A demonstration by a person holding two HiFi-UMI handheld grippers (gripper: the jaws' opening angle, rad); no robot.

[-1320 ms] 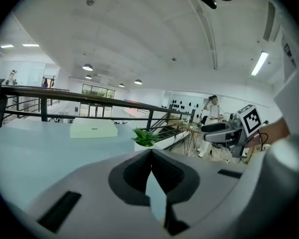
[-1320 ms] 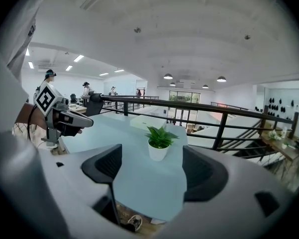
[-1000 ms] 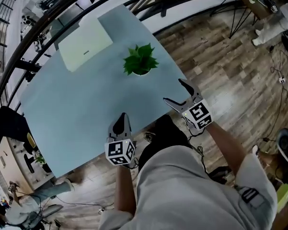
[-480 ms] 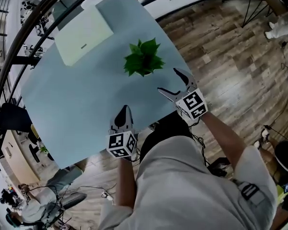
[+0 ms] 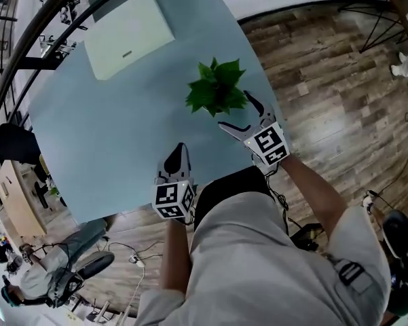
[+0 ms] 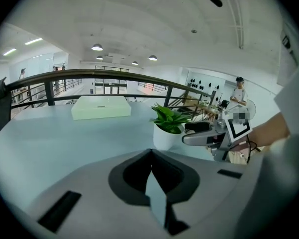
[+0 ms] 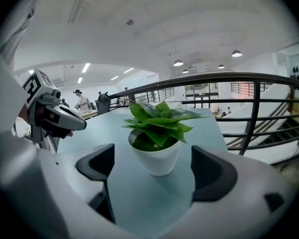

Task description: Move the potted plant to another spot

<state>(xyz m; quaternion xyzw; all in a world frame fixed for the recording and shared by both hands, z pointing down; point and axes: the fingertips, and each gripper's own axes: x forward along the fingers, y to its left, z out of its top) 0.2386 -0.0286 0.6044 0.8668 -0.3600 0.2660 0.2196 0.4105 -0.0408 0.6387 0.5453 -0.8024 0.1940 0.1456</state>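
A big pale blue table (image 5: pixel 108 114) stands on a wooden floor (image 5: pixel 326 94), with a dark railing (image 7: pixel 229 78) behind it. The right gripper (image 5: pixel 234 109) has its jaws wide apart, and they have just been opening more. The potted plant (image 7: pixel 156 133) stands on the table right at the mouth of that gap, with space on each side, so nothing touches it. The right arm reaches forward and the gripper tips down a little. The left gripper (image 5: pixel 178 151) is well off to the left of the plant, jaws together with nothing in them. Far past it lies a light green box (image 5: pixel 127 36). From above, the leaves hide the white pot.
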